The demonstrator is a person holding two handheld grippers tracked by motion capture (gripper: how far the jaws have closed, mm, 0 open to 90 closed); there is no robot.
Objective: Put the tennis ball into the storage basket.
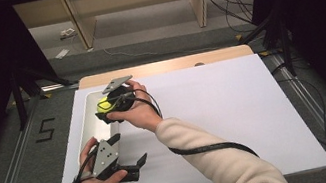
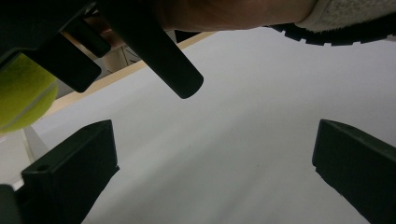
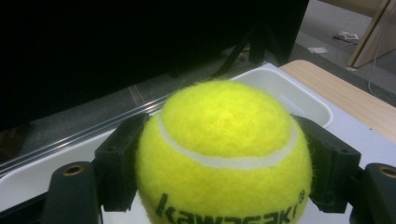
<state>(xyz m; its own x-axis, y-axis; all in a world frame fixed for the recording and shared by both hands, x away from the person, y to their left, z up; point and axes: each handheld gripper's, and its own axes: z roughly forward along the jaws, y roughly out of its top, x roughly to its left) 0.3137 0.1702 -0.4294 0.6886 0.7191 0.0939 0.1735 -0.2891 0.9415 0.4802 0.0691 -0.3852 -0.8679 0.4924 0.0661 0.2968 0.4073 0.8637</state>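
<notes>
A yellow tennis ball point(image 3: 219, 121) with black lettering sits clamped between the two black jaws of my right gripper point(image 3: 224, 161). In the high view that right gripper point(image 1: 103, 111) reaches across to the left and holds the tennis ball point(image 1: 102, 103) just above the white tray point(image 1: 87, 116). My left gripper point(image 1: 129, 149) rests low near the table's front left, jaws spread wide with nothing between them. In the left gripper view the left gripper point(image 2: 212, 172) faces bare white tabletop, and the tennis ball point(image 2: 21, 98) shows at the upper left.
The white tray point(image 3: 299, 95) is long and shallow and lies along the left edge of the white tabletop point(image 1: 214, 107). A wooden strip point(image 1: 166, 65) borders the far edge. A black cable point(image 1: 211, 148) trails over the person's cream sleeve. Metal rails run along both sides on the floor.
</notes>
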